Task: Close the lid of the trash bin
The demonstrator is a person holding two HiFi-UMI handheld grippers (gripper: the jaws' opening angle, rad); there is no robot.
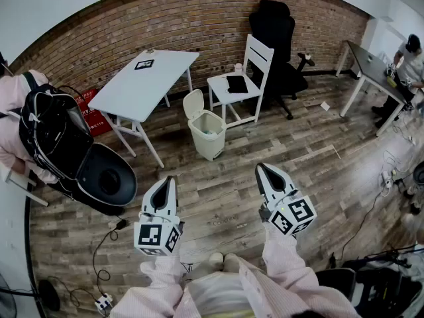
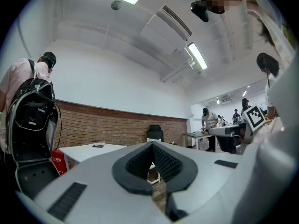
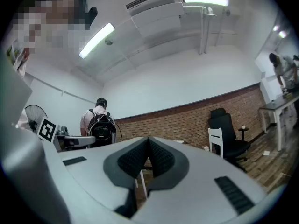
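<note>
Bottom of head view: left gripper and right gripper, both with jaws pressed together, nothing between, pointing forward over wood floor. Ahead, between their lines, well apart from both: trash bin, open, lid upright on far-left rim. Lid left of centre, so left gripper likely nearer; push should come from behind lid, toward person. Beyond: white table, white chair.

You hold both arms out ahead of you, side by side and apart. Your left claw points roughly level, its jaws pressed together with nothing between them. Your right claw tips slightly upward, jaws likewise closed and empty. Pink sleeves cover both forearms.
</note>
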